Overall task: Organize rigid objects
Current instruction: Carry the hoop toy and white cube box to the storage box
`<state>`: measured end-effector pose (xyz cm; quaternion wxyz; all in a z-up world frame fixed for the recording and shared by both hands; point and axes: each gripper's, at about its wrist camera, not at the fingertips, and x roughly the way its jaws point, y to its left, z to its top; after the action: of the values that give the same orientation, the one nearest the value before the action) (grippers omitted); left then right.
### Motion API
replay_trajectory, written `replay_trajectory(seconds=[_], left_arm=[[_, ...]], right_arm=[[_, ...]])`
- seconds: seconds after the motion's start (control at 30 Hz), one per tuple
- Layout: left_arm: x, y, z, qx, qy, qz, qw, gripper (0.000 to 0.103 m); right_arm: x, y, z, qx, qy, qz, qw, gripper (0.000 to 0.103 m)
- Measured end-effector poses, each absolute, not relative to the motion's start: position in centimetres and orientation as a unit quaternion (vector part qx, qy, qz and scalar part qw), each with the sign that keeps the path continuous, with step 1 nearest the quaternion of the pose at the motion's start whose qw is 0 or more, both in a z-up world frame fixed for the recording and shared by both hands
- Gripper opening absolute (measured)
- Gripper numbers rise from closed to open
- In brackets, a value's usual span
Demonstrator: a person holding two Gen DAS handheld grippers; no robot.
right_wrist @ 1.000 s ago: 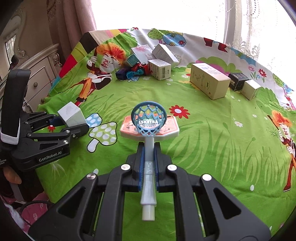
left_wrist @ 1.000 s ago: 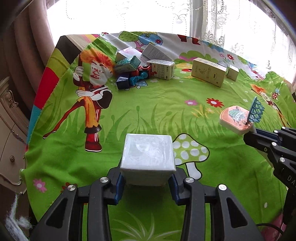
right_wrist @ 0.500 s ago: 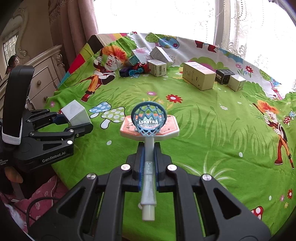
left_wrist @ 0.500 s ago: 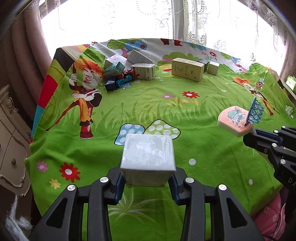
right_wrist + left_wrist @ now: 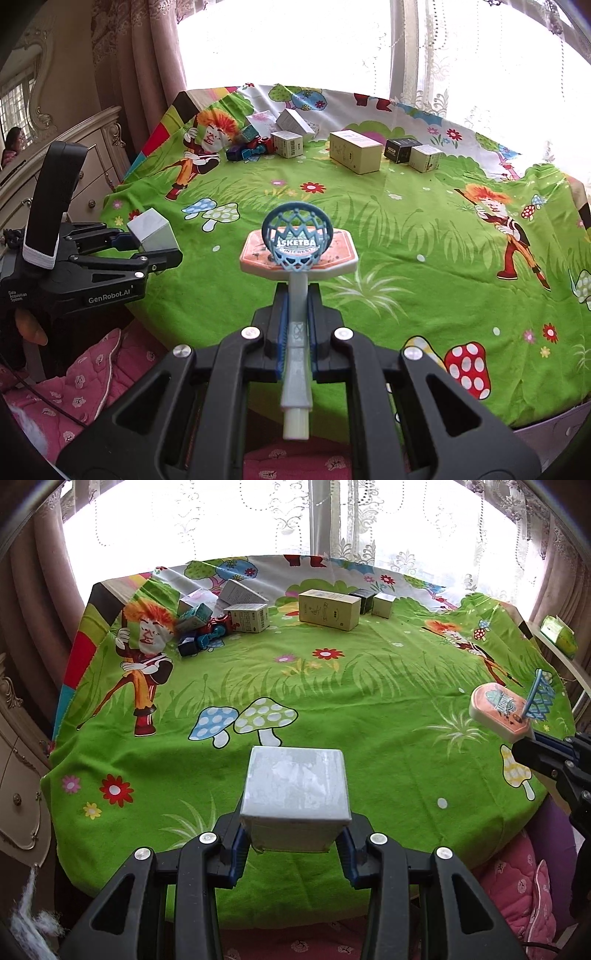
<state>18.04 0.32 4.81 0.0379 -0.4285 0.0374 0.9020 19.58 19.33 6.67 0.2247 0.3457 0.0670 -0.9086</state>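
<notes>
My left gripper (image 5: 294,843) is shut on a small white box (image 5: 295,782), held above the near edge of the table; the same white box (image 5: 151,232) and left gripper (image 5: 146,245) show at the left of the right wrist view. My right gripper (image 5: 297,306) is shut on the pale pole of a toy basketball hoop (image 5: 297,247), with an orange backboard and a blue net. That toy basketball hoop (image 5: 506,710) also appears at the right edge of the left wrist view.
The round table wears a green cartoon cloth (image 5: 332,686). At its far side stand a tan box (image 5: 328,609), a black box (image 5: 400,149), a small cream box (image 5: 424,157), and a cluster of small boxes and toy cars (image 5: 218,618). A cream dresser (image 5: 85,162) stands left; pink quilt (image 5: 92,380) lies below.
Both grippers have drawn back from the table's middle toward its near edge, each keeping its object. The far boxes look smaller and the pink quilt has come into view.
</notes>
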Motion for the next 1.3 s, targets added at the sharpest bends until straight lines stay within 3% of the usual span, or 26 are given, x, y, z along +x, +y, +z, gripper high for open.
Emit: replay_trajectory(seconds=[0.67,1.3], left_arm=[[21.9,15.8,6.6,-0.412,0.169,0.873,0.201,0.041],[26.9,33.5,5.7,-0.397,0.278,0.783,0.390,0.041]], right_arm=[[27.1,29.8,7.4,0.347,0.027,-0.927,0.139,0.012],[34.3,45.8,5.9,0.385,-0.029,-0.920,-0.063,0.012]])
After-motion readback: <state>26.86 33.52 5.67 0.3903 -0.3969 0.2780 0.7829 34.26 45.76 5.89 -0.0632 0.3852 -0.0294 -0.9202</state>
